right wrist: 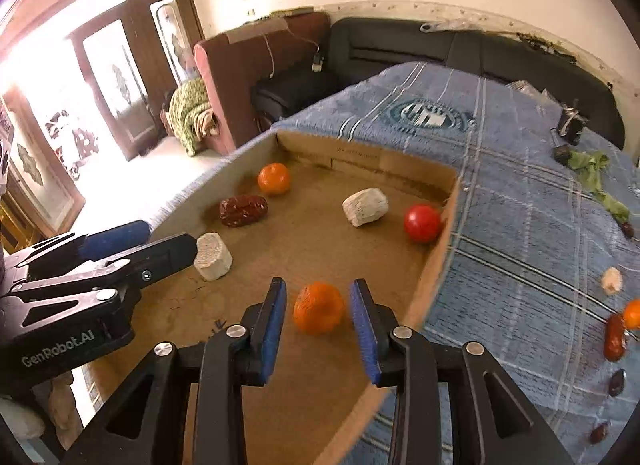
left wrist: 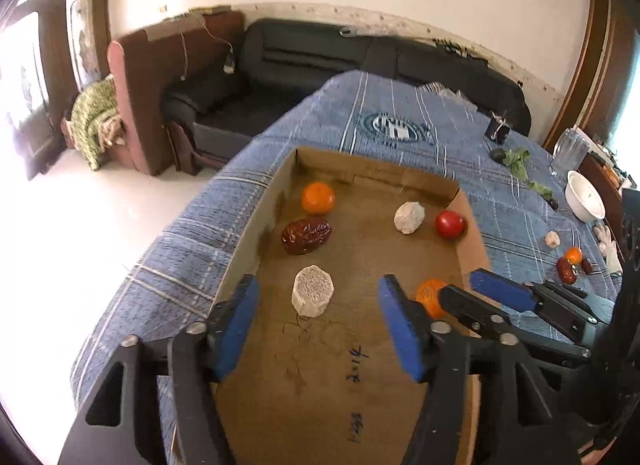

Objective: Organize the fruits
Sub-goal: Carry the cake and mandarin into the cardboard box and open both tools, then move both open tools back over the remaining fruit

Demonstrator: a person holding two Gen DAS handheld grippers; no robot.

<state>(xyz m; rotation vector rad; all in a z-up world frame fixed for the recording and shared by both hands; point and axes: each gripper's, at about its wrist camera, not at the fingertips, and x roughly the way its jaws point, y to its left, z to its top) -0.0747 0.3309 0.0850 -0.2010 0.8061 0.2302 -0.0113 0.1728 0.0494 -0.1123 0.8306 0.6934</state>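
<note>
Blue-padded fingers (right wrist: 276,329) of the right gripper (right wrist: 318,321) stand apart on either side of an orange (right wrist: 319,308) on the floor of the cardboard box (right wrist: 430,285), neither pad visibly touching it. At left, the left gripper (left wrist: 320,319), marked "GenRobot.AI", holds its fingers wide apart, empty, near a white block (left wrist: 312,291). Further right, the box holds a date (left wrist: 306,236), a second orange (left wrist: 318,197), another white block (left wrist: 409,217) and a red tomato (left wrist: 450,224); more fruit (right wrist: 618,327) lies on the blue cloth (right wrist: 520,225).
</note>
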